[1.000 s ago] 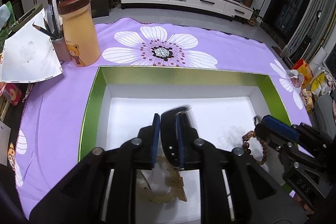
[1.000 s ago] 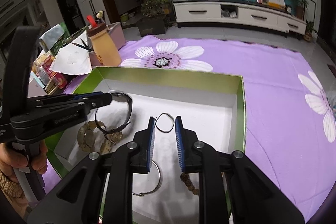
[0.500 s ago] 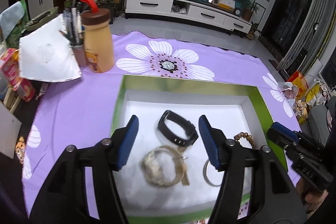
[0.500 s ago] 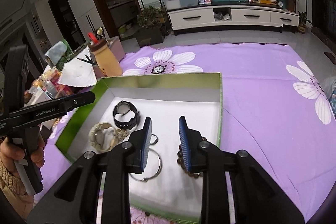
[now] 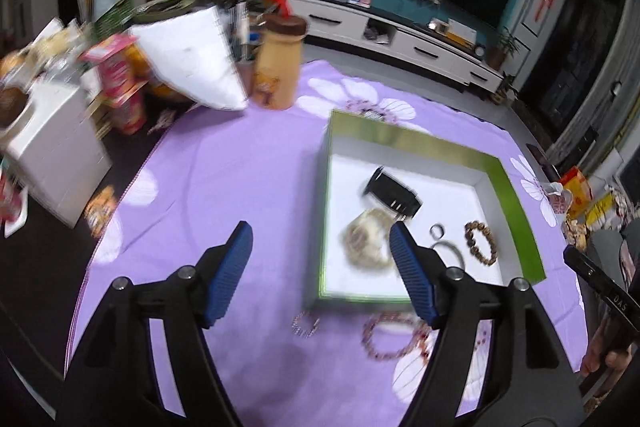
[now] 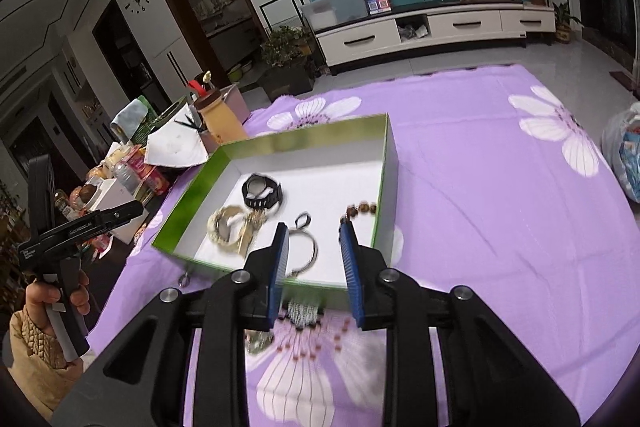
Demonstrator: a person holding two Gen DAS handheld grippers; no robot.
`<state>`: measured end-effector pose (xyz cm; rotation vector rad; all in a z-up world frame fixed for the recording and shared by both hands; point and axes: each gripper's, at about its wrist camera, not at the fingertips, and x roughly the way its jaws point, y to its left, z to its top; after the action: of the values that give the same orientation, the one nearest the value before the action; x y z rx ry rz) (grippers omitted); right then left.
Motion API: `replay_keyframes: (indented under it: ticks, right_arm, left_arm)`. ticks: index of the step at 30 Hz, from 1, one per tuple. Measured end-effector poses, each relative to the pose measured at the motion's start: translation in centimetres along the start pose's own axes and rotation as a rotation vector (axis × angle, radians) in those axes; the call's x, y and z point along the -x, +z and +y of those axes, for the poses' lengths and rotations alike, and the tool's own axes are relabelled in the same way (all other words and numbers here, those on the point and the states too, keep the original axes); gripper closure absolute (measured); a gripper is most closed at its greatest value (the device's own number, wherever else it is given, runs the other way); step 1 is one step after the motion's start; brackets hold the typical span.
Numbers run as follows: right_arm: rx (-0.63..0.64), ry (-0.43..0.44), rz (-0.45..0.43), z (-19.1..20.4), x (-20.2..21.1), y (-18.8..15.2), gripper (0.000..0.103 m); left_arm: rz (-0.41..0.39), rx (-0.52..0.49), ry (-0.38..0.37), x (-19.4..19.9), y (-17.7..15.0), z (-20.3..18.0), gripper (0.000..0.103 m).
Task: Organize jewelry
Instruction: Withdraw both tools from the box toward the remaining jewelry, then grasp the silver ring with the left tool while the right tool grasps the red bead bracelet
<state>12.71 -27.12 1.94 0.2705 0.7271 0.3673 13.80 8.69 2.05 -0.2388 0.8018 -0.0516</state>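
A green-rimmed box (image 5: pixel 420 143) (image 6: pixel 304 137) with a white floor lies on the purple cloth. In it lie a black watch (image 5: pixel 394 195) (image 6: pixel 262 193), a gold watch (image 5: pixel 366 241) (image 6: pixel 230 229), a silver bangle (image 6: pixel 308 251), a small dark ring (image 6: pixel 303 219) and a brown bead bracelet (image 5: pixel 482 242) (image 6: pixel 360 209). On the cloth before the box lie a pink bead bracelet (image 5: pixel 390 341) and a small silver piece (image 5: pixel 305 325). My left gripper (image 5: pixel 320 269) is wide open and empty, above the cloth left of the box. My right gripper (image 6: pixel 314 263) is open and empty over the box's near edge.
A tan bottle (image 5: pixel 280 65) (image 6: pixel 218 117), a pen cup, white paper (image 5: pixel 192 61) and snack packets (image 5: pixel 120 83) crowd the table's far left. A white box (image 5: pixel 52 143) stands at the left edge. Bags (image 5: pixel 576 191) lie to the right.
My left gripper let go of the black watch in the box, opened wide, then pulled back up and to the left. My right gripper also drew back toward the box's near edge and opened wider.
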Motion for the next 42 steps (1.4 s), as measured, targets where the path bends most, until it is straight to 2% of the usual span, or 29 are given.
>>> replay_keyframes:
  ticks: [9, 19, 26, 33, 42]
  right_arm:
    - [-0.03, 0.02, 0.106, 0.8, -0.3, -3.7, 0.074]
    - [-0.06, 0.11, 0.218, 2.7, -2.5, -6.0, 0.074]
    - [-0.103, 0.158, 0.264, 2.9, -4.5, -6.3, 0.074]
    - [-0.129, 0.173, 0.3, 3.1, -6.9, -6.3, 0.074]
    - [-0.142, 0.177, 0.327, 3.1, -8.9, -6.4, 0.074]
  left_arm:
    - [0.048, 0.022, 0.021, 1.4, -4.8, 1.6, 0.031]
    - [0.11, -0.009, 0.008, 0.5, -8.8, 0.9, 0.031]
    - [0.12, -0.043, 0.003, -0.6, -9.4, 0.7, 0.031]
    - [0.143, -0.057, 0.022, -2.8, -9.4, 0.7, 0.048]
    - [0.137, -0.109, 0.048, -5.5, -8.2, 0.1, 0.051]
